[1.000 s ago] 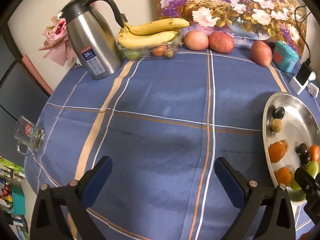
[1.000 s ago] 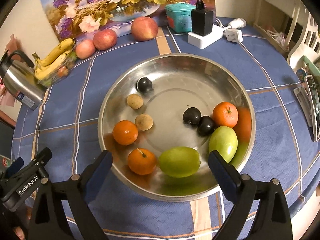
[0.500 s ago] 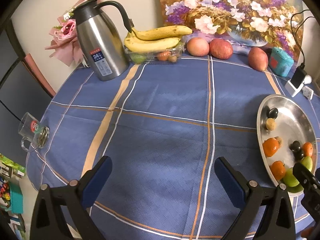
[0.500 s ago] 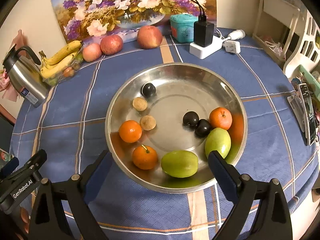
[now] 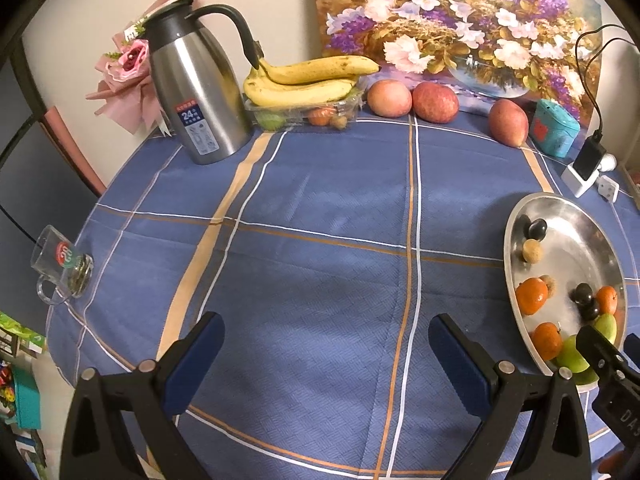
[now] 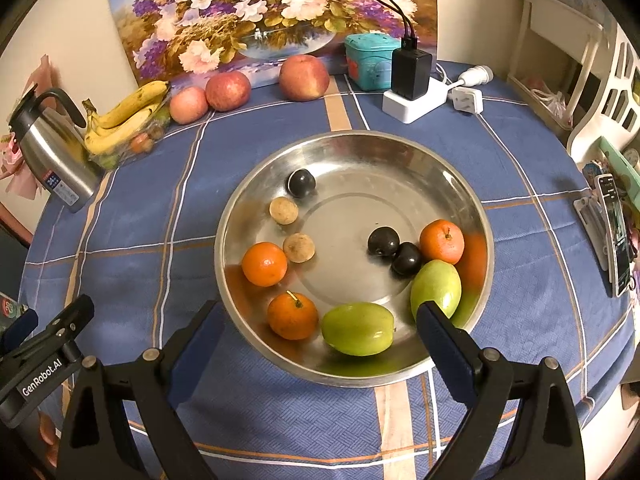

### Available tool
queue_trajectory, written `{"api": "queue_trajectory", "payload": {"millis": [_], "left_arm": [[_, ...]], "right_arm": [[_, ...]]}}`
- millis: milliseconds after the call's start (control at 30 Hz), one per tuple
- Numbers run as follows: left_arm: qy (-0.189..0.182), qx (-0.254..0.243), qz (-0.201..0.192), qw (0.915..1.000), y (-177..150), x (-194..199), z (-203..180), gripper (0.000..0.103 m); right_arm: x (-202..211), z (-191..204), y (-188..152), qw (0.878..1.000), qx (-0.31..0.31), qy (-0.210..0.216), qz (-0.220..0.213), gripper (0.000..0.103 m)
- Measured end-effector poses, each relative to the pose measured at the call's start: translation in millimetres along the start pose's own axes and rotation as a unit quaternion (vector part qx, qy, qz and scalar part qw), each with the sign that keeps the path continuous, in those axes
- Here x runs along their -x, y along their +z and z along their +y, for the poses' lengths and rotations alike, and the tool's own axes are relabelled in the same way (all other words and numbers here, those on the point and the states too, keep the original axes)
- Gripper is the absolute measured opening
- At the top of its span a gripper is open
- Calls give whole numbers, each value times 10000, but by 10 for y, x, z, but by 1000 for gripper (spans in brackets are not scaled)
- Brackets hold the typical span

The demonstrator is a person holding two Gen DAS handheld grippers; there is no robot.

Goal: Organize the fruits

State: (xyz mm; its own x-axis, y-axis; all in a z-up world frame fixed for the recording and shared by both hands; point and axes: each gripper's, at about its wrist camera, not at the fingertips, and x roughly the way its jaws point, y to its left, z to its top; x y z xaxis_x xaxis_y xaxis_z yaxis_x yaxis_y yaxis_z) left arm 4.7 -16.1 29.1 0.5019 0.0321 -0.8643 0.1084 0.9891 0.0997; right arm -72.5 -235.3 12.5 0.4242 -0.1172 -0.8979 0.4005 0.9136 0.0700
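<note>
Now both grippers hang over the blue checked cloth (image 5: 320, 208), each with its jaws spread wide and nothing between them. The left gripper (image 5: 326, 344) sits above a bare stretch of cloth, well apart from any fruit. The right gripper (image 6: 318, 330) sits at the near rim of the steel bowl (image 6: 360, 152), its fingers framing the near edge.

Inside the bowl lie three oranges: one (image 6: 264, 264) at the left, one (image 6: 293, 315) near the front, one (image 6: 441, 241) at the right. Two green fruits rest along the front, one (image 6: 357, 328) lying flat, the other (image 6: 435, 288) just beside the right finger. Two dark plums (image 6: 383, 241) touch each other near the right orange, and a third plum (image 6: 301, 183) sits alone at the back. Two small brown fruits (image 6: 283, 210) lie at the left.

At the far edge of the table, bananas (image 5: 308, 80) rest on a clear tray beside a steel jug (image 5: 196, 92). Three apples (image 5: 389, 98) stand along the flower painting (image 5: 460, 20). A glass mug (image 5: 60, 264) stands at the left edge.
</note>
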Motion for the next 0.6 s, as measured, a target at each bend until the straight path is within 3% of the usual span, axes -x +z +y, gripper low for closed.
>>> {"api": "queue_trajectory", "payload": {"millis": [600], "left_arm": [[-39,36,76,10000,1,-37,17,103]], "right_arm": [[-13,15,-5,10000,42,-4,44,96]]}}
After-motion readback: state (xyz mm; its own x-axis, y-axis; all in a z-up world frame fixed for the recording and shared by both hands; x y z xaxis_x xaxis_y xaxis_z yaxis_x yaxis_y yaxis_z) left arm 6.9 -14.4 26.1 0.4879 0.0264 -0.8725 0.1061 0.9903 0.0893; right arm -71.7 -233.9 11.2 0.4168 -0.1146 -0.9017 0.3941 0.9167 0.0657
